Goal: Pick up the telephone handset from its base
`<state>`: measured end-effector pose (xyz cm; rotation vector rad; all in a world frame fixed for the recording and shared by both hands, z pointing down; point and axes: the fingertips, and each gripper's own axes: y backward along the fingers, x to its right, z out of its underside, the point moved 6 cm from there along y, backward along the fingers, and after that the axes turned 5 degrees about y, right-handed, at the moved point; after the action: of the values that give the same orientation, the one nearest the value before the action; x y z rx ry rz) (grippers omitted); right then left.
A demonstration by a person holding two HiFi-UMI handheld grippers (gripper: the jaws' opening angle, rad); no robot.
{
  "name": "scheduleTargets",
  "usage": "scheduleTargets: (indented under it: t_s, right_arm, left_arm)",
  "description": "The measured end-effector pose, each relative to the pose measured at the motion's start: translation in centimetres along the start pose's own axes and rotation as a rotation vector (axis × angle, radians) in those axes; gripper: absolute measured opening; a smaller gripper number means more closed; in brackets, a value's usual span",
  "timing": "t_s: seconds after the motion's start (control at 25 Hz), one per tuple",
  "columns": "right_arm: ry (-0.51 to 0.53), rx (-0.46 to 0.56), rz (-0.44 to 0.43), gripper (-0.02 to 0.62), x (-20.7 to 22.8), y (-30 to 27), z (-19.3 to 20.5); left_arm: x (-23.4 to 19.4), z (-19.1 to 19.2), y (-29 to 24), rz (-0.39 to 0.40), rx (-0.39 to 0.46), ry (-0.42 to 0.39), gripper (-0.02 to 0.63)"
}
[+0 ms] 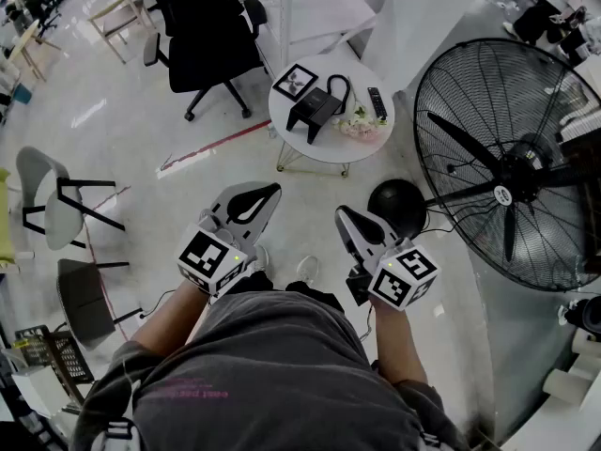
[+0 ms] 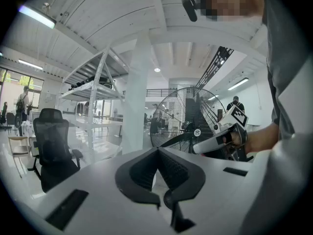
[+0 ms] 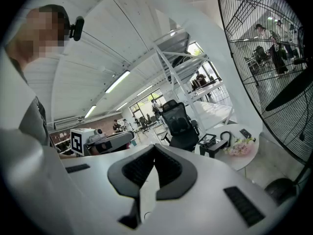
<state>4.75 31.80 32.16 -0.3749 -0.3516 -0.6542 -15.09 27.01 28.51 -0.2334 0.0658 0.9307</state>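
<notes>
- Head view: the left gripper [image 1: 269,190] and right gripper [image 1: 342,213] were held close to the body, both pointing toward 12 o'clock. The round table [image 1: 324,148] stood well apart from them in that direction. On it the telephone base [image 1: 313,111] sat near the middle, and the curved handset [image 1: 338,86] seemed to rest at its 1 o'clock side. A picture frame [image 1: 295,81] lay at the base's 10 o'clock, a remote [image 1: 376,102] at 3 o'clock and flowers [image 1: 358,126] at 4 o'clock.
- Left gripper view: the jaws met at their tips with nothing between them. The table was out of view here.
- Right gripper view: the jaws likewise met at the tips with nothing between them. The handset [image 3: 226,136] showed small at 3 o'clock.
- Judgement: the approach had not begun. It would go best to step in clear of the fan's dome foot [image 1: 395,205]. The jaws should part before arrival. One gripper should close on the handset's middle and lift straight up, watching for a cord.
</notes>
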Motion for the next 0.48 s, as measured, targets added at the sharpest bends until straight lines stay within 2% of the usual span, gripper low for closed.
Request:
scheduleTargets:
  t_s: [0.48]
  right_arm:
    - [-0.004,0.01,-0.001,0.02,0.7,-0.16,-0.42]
  left_arm:
    - [-0.24,-0.23,-0.68,-0.002,0.003,0.004,0.014]
